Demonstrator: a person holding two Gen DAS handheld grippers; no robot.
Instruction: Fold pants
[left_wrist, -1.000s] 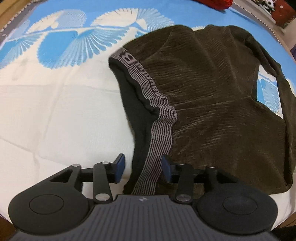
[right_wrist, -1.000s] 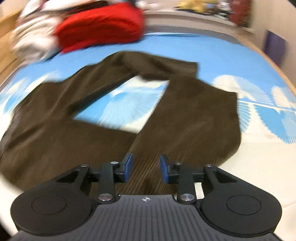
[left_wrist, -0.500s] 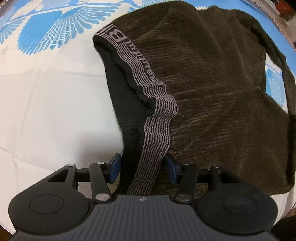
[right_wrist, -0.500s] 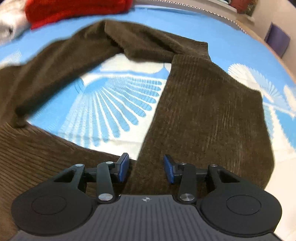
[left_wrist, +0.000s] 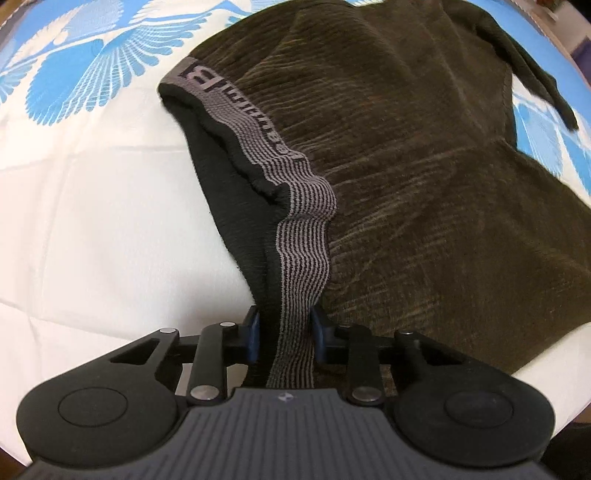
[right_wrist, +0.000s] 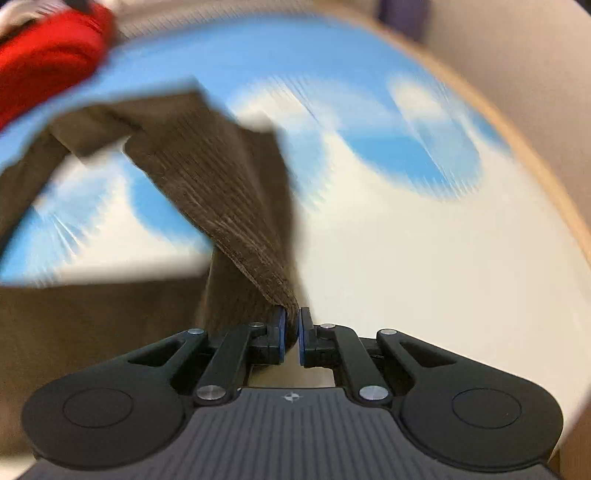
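On the bedsheet (left_wrist: 92, 221), left view: the pants (left_wrist: 424, 184) lie spread, brown, waistband (left_wrist: 295, 229) running straight into the left gripper (left_wrist: 284, 338), whose jaws are closing with the striped band pressed between the blue pads. Over to the blurred right view: the right gripper (right_wrist: 291, 338) is clamped narrow on a pant leg (right_wrist: 229, 192), fabric pulled taut; a red garment (right_wrist: 44, 62) sits beyond.

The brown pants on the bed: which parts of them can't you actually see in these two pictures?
- Left wrist view: the striped waistband disappears behind the left gripper, whose jaws are closing around it; its lettering is too distorted to read.
- Left wrist view: the far leg runs off the top edge.
- Right wrist view: motion blur smears the pants; the pinched edge is hidden between the pads of the right gripper.
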